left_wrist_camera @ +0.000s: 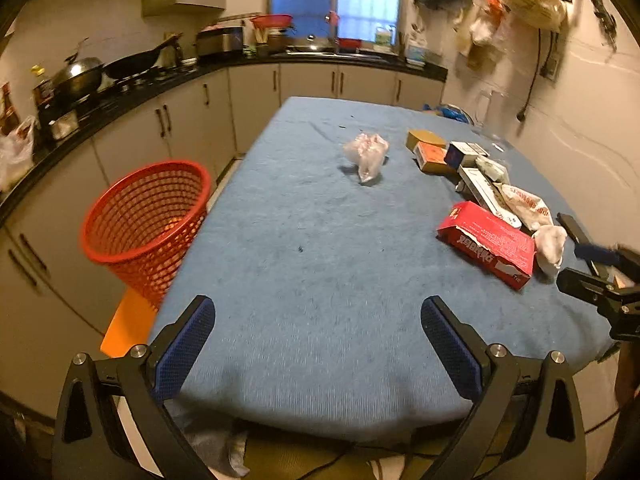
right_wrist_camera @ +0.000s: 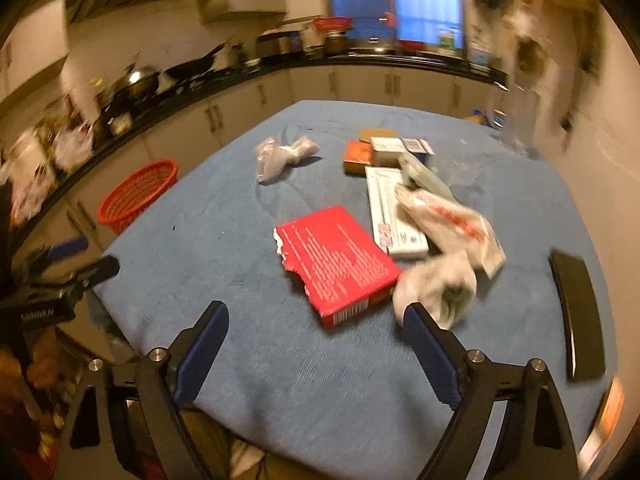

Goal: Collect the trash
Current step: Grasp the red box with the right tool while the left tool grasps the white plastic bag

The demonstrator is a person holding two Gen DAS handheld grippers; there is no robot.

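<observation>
Two grippers, both spread wide with nothing between the ribbed blue pads: left gripper (left_wrist_camera: 318, 320) hangs over the near edge of the table (left_wrist_camera: 304, 264), right gripper (right_wrist_camera: 316, 326) over the near middle. The table wears a fuzzy blue cloth. Trash sits mostly on the right half: a flat red cardboard box (right_wrist_camera: 338, 264) with a torn end, a crumpled white wad (right_wrist_camera: 436, 286) touching its right side, a wrinkled white bag with red print (right_wrist_camera: 456, 220), a long white carton (right_wrist_camera: 394, 212), and small square boxes (right_wrist_camera: 384, 150) clustered behind. A scrunched clear plastic bag (left_wrist_camera: 366, 154) lies alone nearer the centre. A round red lattice plastic basket (left_wrist_camera: 146, 216) stands just beside the table's left edge. A flat black rectangular object (right_wrist_camera: 578, 316) lies at the right.
</observation>
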